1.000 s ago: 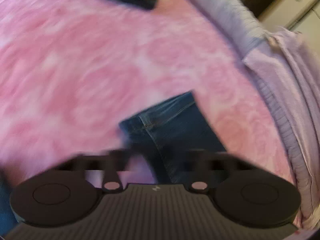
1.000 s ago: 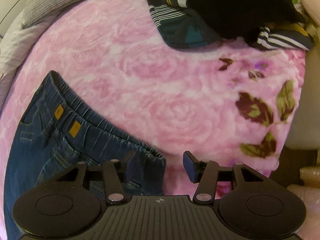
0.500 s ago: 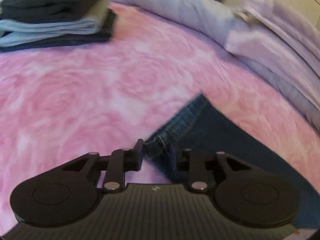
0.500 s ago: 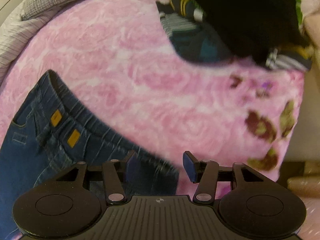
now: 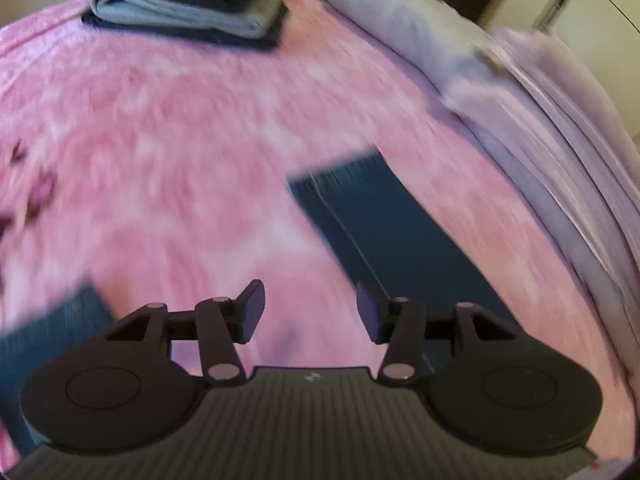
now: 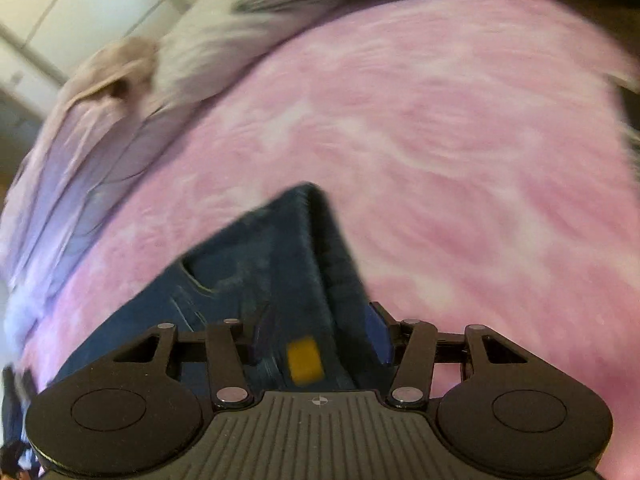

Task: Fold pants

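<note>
The dark blue denim pants [image 5: 384, 232] lie flat on a bed covered by a pink rose-patterned blanket [image 5: 168, 152]. In the left wrist view, one leg runs from just ahead of the left claw [image 5: 310, 312] back under its right finger; its hem end lies ahead and slightly right. The left claw stands spread with only blanket between its pads, holding nothing. A corner of denim also shows low at that claw's left.

The right claw [image 6: 320, 340] straddles the waistband end [image 6: 304, 264] of the pants, where a small yellow tab [image 6: 305, 362] sits between the fingers. Its fingers sit wide on either side of the cloth; heavy blur hides whether the pads touch it, but the gap looks too broad for a pinch.

Far ahead of the left claw rests a stack of folded grey and black garments [image 5: 188, 4], with pale lilac striped bedding [image 5: 560, 128] off to its right.

This looks like an early stage, with both claws repositioning for a fold. Next, each claw probably needs to close on an edge, waistband and hem, so one end can be carried over the other.
</note>
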`<state>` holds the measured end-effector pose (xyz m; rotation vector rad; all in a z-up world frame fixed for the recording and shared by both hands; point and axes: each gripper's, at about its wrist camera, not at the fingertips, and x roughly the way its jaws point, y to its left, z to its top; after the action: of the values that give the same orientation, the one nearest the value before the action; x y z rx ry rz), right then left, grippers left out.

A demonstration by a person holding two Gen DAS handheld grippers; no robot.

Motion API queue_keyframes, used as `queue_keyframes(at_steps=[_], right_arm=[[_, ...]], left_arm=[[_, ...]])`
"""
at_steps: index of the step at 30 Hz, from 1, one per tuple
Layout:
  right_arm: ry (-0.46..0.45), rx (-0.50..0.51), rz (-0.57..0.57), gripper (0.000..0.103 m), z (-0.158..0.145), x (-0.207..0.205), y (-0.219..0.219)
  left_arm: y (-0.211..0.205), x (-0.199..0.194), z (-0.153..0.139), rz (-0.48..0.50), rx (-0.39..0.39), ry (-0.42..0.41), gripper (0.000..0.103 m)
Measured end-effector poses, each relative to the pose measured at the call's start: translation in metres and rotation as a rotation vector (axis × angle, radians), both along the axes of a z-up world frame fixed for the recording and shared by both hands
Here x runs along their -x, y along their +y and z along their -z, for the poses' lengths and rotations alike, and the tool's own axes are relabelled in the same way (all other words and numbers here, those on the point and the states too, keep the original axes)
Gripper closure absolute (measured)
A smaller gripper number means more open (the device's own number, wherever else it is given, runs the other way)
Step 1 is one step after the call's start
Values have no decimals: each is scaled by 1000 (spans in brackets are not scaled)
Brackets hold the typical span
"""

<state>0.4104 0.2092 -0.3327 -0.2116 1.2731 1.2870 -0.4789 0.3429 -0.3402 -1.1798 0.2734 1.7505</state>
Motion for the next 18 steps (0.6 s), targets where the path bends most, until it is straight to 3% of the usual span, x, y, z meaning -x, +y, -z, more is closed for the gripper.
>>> queue_keyframes(at_steps=[7, 10, 11, 12, 15, 18], right_arm=[[79, -59, -182, 57, 35, -24, 59], [127, -66, -256, 76, 50, -26, 78], [139, -68, -270, 97, 53, -27, 82], [122, -78, -281, 103, 53, -27, 85], [33, -189, -302, 103, 41, -26, 85], [28, -128, -267, 103, 66, -30, 88]], left_arm=[[-72, -70, 1, 2, 62, -110, 57], [-98, -90, 5, -28, 94, -135, 57], [-105, -94, 7, -37, 103, -139, 57], [-111, -98, 7, -43, 112, -140, 57], [-127, -109, 3, -52, 115, -130, 57], [-133, -120, -3, -13, 116, -62, 57]])
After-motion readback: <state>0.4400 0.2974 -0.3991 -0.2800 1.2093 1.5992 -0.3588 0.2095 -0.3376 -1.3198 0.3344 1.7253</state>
